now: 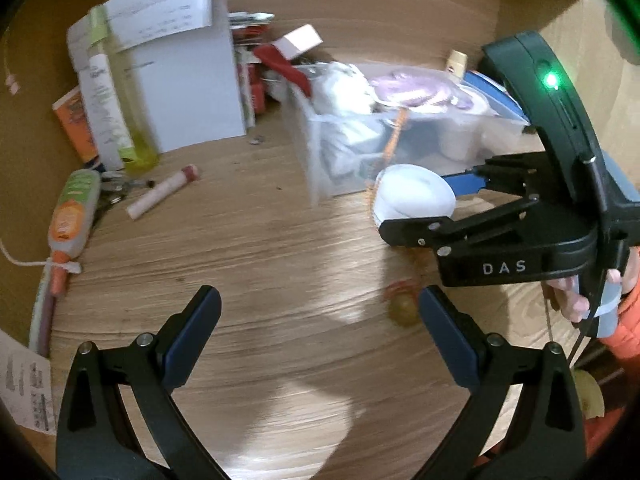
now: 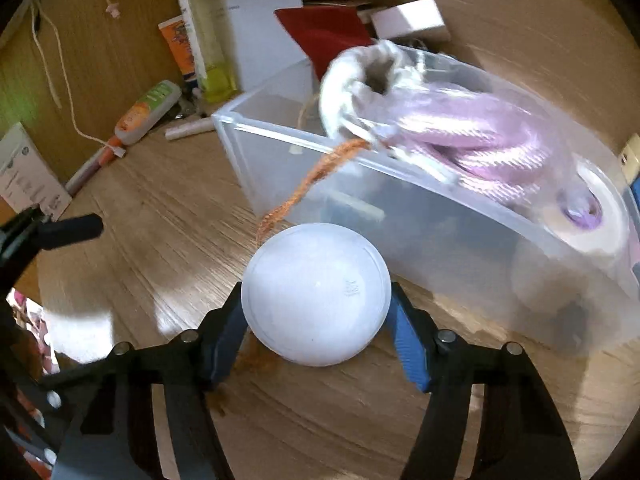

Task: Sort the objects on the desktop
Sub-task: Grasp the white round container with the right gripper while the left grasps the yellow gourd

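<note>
My right gripper (image 2: 316,320) is shut on a round white jar (image 2: 316,296), held above the wooden desk just in front of a clear plastic bin (image 2: 420,216). In the left wrist view the right gripper (image 1: 420,204) holds the white jar (image 1: 414,196) by the bin (image 1: 320,148). The bin holds a white cloth pouch (image 2: 360,76), purple rope (image 2: 480,140), a roll of tape (image 2: 592,216) and an orange cord (image 2: 312,176) hanging over its wall. My left gripper (image 1: 320,312) is open and empty above the desk.
At the left lie a pink tube (image 1: 160,192), an orange-green tube (image 1: 74,216), a tall yellow bottle (image 1: 124,108) and a white box (image 1: 180,80). A small round yellowish object (image 1: 402,308) sits by my left gripper's right finger. Papers and boxes crowd the back.
</note>
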